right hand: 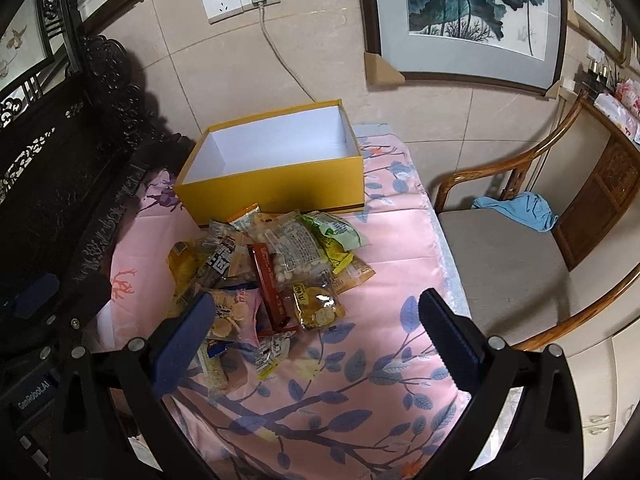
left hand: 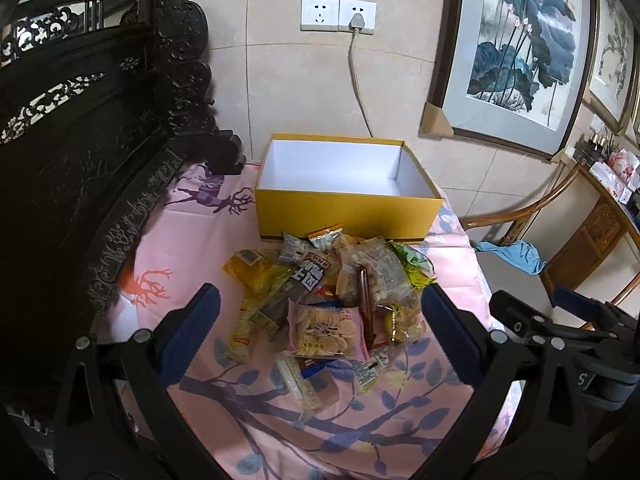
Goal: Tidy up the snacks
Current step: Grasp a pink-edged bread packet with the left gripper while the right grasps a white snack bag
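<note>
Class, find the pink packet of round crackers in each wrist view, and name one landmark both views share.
Left wrist: pink cracker packet lies lower centre, at the pile's near edge, between the open fingers.
Right wrist: pink cracker packet lies left of centre, beside the left finger.
Shared landmark: the empty yellow box behind the pile.

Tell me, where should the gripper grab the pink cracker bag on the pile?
Probably the pink cracker bag by its near sealed edge, coming from the front with the left gripper. It lies flat atop the pile, that edge sticking out thin enough to pinch.
</note>
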A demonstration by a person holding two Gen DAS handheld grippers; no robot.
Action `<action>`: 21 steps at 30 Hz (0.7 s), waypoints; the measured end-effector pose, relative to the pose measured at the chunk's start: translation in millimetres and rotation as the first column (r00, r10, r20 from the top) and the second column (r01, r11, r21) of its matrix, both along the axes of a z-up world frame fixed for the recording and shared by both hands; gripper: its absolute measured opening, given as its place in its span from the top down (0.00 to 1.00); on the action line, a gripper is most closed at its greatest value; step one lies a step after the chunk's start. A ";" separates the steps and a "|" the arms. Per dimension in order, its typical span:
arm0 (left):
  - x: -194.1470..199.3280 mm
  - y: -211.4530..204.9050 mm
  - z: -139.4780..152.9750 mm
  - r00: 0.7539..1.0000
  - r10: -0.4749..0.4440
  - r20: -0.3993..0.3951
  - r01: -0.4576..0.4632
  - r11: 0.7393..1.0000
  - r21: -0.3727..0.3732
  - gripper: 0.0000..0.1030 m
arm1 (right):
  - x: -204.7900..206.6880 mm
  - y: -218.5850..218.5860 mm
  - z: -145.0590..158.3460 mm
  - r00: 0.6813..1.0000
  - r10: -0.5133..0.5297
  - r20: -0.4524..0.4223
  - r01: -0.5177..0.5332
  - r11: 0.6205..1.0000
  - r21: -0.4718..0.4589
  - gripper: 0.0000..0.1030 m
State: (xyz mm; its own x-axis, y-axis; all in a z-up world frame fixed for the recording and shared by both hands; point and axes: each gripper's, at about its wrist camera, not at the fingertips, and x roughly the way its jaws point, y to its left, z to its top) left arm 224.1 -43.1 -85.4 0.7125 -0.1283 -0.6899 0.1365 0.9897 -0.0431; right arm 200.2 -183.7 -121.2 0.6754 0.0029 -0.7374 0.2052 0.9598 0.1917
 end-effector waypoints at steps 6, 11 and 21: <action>13.3 11.7 -11.4 0.999 -0.014 -0.051 0.009 0.996 -0.089 0.02 | 15.9 -10.3 -20.1 0.994 0.111 -0.006 -0.108 0.975 0.193 0.01; 33.6 55.9 -43.8 0.984 0.150 -0.096 -0.156 0.986 -0.057 0.02 | 47.9 -23.1 -62.5 0.986 0.160 -0.040 -0.154 0.981 0.118 0.01; 62.2 57.2 -124.6 0.963 0.159 -0.216 -0.114 0.972 0.207 0.02 | 144.4 5.8 -129.2 0.960 0.275 -0.055 -0.276 0.961 -0.024 0.01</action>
State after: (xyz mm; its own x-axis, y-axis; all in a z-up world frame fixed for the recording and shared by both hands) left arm 286.4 14.1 -210.0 0.5334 0.1095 -0.8387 0.0084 0.9909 0.1347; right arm 344.6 -178.0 -250.4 0.6133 0.1596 -0.7736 -0.0592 0.9859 0.1565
